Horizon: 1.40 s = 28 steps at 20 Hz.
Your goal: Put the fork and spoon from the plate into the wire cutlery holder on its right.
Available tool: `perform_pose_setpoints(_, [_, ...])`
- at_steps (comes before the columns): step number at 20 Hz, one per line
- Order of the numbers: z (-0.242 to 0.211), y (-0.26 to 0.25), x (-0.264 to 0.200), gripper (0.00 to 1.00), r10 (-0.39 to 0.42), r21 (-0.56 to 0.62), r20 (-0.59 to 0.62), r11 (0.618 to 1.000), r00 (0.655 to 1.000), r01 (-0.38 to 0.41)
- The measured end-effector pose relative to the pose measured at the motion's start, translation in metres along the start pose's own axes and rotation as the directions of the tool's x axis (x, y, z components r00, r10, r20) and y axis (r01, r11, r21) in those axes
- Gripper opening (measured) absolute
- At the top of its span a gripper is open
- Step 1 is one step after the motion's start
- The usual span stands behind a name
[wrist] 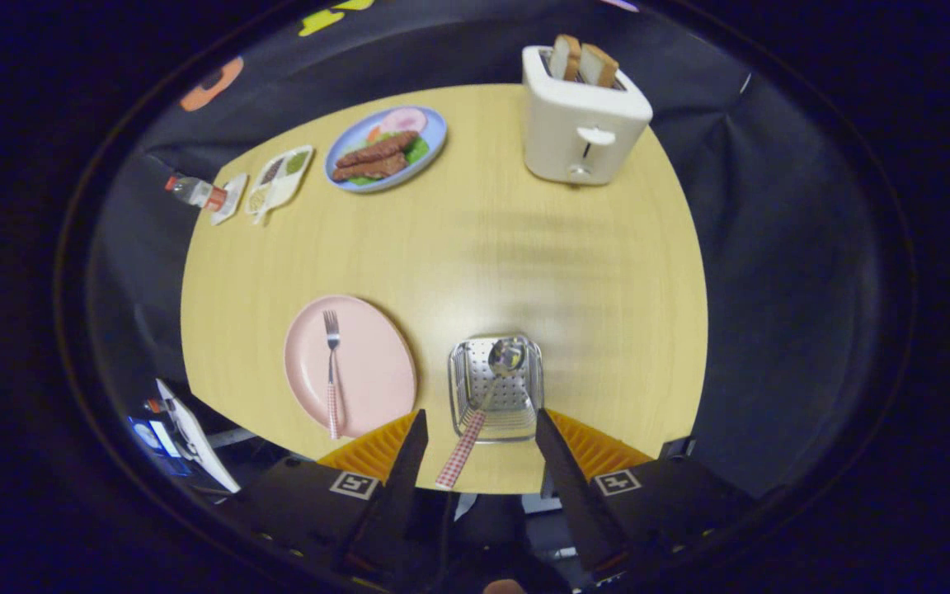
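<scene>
Jaws (479, 429) stood spread wide and released, gripping nothing, poised above the near edge of the tabletop (524, 256). Between them lay the checked handle of the spoon (487, 396), its bowl resting inside the wire cutlery holder (534, 388) and the handle sticking out over the holder's near rim toward the camera. Just left of the holder sat the pink plate (376, 363), with the fork (331, 371) lying on it, tines pointing away. Far across the tabletop were a white toaster (582, 124) holding two slices of bread, a blue plate of food (434, 144) and a small divided tray (279, 177).
</scene>
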State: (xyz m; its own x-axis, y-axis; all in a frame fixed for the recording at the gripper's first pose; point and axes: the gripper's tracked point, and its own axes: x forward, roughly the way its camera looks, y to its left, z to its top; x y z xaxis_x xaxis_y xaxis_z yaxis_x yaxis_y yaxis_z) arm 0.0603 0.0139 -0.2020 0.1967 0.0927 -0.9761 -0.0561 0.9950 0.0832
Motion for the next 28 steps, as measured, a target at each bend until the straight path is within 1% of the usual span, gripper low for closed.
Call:
perform_pose_setpoints(1, [0.004, 0.008, -0.007, 0.83, 0.005, -0.018, 0.079, 1.000, 0.997, -0.004])
perform_pose_setpoints(3, [0.004, 0.026, -0.018, 0.90, 0.030, -0.060, 0.221, 0.998, 0.975, -0.017])
perform_pose_setpoints(5, [-0.004, 0.051, -0.023, 0.90, 0.054, -0.093, 0.330, 0.995, 0.943, -0.025])
perform_pose_setpoints(7, [-0.017, 0.081, -0.022, 0.90, 0.078, -0.129, 0.411, 0.991, 0.908, -0.026])
perform_pose_setpoints(9, [-0.030, 0.109, -0.017, 0.90, 0.095, -0.154, 0.479, 0.988, 0.873, -0.023])
perform_pose_setpoints(10, [-0.039, 0.124, -0.011, 0.90, 0.105, -0.160, 0.495, 0.987, 0.863, -0.028])
perform_pose_setpoints(12, [-0.061, 0.146, 0.005, 0.90, 0.112, -0.162, 0.497, 0.986, 0.861, -0.034])
perform_pose_setpoints(14, [-0.071, 0.162, 0.024, 0.90, 0.099, -0.130, 0.510, 0.991, 0.855, -0.037])
perform_pose_setpoints(16, [-0.084, 0.172, 0.049, 0.90, 0.085, -0.100, 0.497, 0.994, 0.863, -0.040])
perform_pose_setpoints(18, [-0.092, 0.177, 0.075, 0.90, 0.065, -0.088, 0.478, 0.996, 0.876, -0.026])
perform_pose_setpoints(22, [-0.092, 0.182, 0.106, 0.90, 0.040, -0.088, 0.456, 0.996, 0.889, 0.000])
perform_pose_setpoints(25, [-0.088, 0.184, 0.124, 0.89, 0.031, -0.077, 0.437, 0.997, 0.899, 0.004])
perform_pose_setpoints(28, [-0.085, 0.184, 0.136, 0.76, 0.013, -0.072, 0.419, 0.997, 0.908, 0.019])
